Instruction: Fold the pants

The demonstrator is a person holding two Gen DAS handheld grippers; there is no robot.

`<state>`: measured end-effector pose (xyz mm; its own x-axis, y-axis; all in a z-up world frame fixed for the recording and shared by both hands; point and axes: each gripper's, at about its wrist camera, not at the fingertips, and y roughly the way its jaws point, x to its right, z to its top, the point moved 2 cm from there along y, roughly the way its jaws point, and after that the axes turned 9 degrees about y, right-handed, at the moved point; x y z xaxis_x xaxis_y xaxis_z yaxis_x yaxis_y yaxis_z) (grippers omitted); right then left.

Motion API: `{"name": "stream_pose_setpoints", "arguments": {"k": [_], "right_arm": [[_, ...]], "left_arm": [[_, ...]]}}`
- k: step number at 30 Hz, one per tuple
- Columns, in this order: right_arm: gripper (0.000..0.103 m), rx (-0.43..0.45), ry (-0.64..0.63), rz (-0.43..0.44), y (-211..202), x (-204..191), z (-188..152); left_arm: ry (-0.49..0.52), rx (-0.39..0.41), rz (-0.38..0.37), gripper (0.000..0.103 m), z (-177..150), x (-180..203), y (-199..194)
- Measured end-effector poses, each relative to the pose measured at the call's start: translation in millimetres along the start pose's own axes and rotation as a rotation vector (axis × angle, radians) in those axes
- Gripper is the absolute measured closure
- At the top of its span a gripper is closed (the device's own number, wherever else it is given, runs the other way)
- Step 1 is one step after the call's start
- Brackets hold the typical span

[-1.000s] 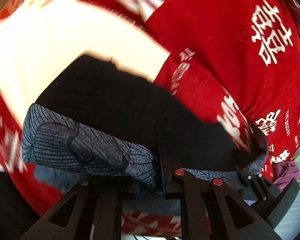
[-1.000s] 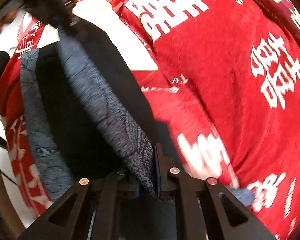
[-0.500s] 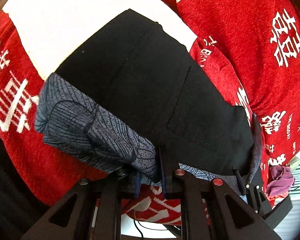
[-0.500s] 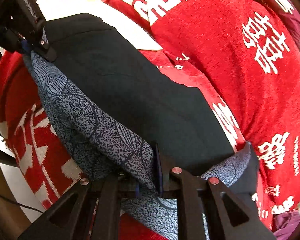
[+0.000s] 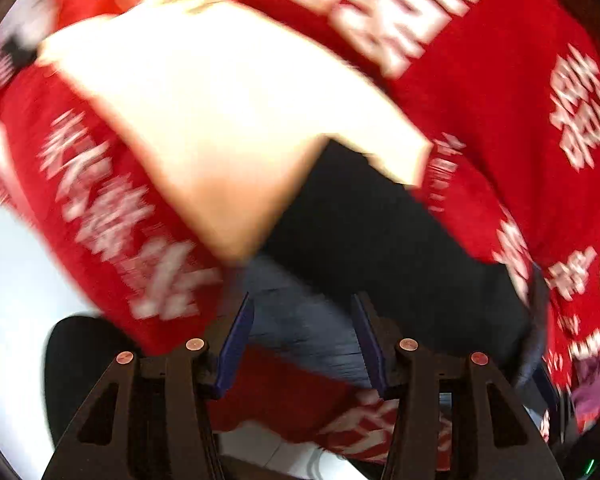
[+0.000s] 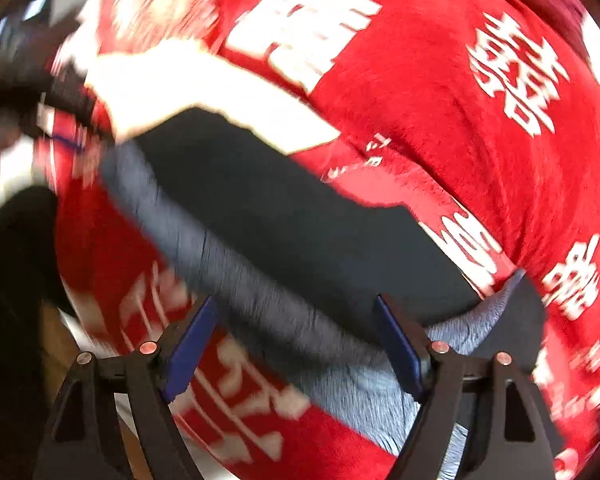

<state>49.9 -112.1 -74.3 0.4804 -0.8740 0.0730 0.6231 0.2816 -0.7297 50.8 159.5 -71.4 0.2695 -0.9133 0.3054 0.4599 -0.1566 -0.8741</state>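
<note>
The pants (image 5: 380,248) are black with a grey-blue patterned band and lie folded on the red cloth. In the right wrist view the pants (image 6: 284,216) stretch from the left to the lower right, with the patterned band along their near edge. My left gripper (image 5: 302,336) is open, its blue pads apart above the patterned band and holding nothing. My right gripper (image 6: 296,344) is open, its pads spread to either side of the band. The left gripper (image 6: 60,96) shows blurred at the left of the right wrist view. Both views are motion-blurred.
A red cloth with white characters (image 5: 520,80) (image 6: 440,100) covers the table. A white panel of it (image 5: 220,120) (image 6: 188,80) lies beyond the pants. The cloth's near edge (image 5: 300,408) hangs over the table front. A purple item (image 5: 592,392) sits at the far right.
Both grippers have opened and let go of the patterned band. The pants now rest on the cloth. Both grippers are moving, so the views blur.
</note>
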Motion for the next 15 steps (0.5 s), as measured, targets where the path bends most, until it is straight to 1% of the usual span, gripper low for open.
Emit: {"name": "stream_pose_setpoints", "arguments": {"k": [2,3,4,5,6,7,8,9,10,12,13,15], "right_arm": [[0.019,-0.012,0.077,0.019,16.8,11.2,16.0],[0.019,-0.030,0.102,0.019,28.3,15.7,19.4],[0.019,-0.063,0.124,0.010,42.1,19.8,19.1],[0.019,-0.111,0.144,-0.013,55.9,24.5,15.0],[0.019,-0.143,0.159,-0.034,63.0,28.6,9.3],[0.020,-0.188,0.176,-0.075,71.5,36.9,-1.4],[0.020,-0.209,0.187,-0.104,74.5,44.2,-10.2],[0.020,-0.206,0.209,-0.104,72.2,51.5,-18.0],[0.020,-0.177,0.254,-0.078,64.0,62.4,-27.2],[0.020,-0.160,0.307,-0.056,53.8,75.8,-39.6],[0.020,-0.159,0.318,-0.043,49.5,79.1,-43.7],[0.020,-0.180,0.311,-0.052,44.4,76.3,-44.7]], "left_arm": [[0.108,-0.006,-0.066,0.051,4.3,39.8,13.0],[0.152,-0.013,-0.071,0.051,5.9,48.2,20.5],[0.199,-0.033,-0.028,0.051,4.0,59.3,33.3],[0.231,-0.059,0.031,0.051,0.4,63.9,46.8],[0.246,-0.082,0.068,0.051,-2.2,63.8,57.6],[0.258,-0.096,0.087,0.051,-7.4,59.8,66.3],[0.277,-0.072,0.075,0.051,-11.8,57.2,66.3],[0.297,-0.052,0.070,0.051,-13.8,56.7,62.7],[0.313,-0.053,0.076,0.051,-16.2,56.2,60.6],[0.321,-0.060,0.077,0.051,-20.9,54.4,57.9],[0.319,-0.068,0.085,0.051,-20.8,54.1,56.5],[0.313,-0.085,0.105,0.051,-21.9,57.5,52.3]]}}
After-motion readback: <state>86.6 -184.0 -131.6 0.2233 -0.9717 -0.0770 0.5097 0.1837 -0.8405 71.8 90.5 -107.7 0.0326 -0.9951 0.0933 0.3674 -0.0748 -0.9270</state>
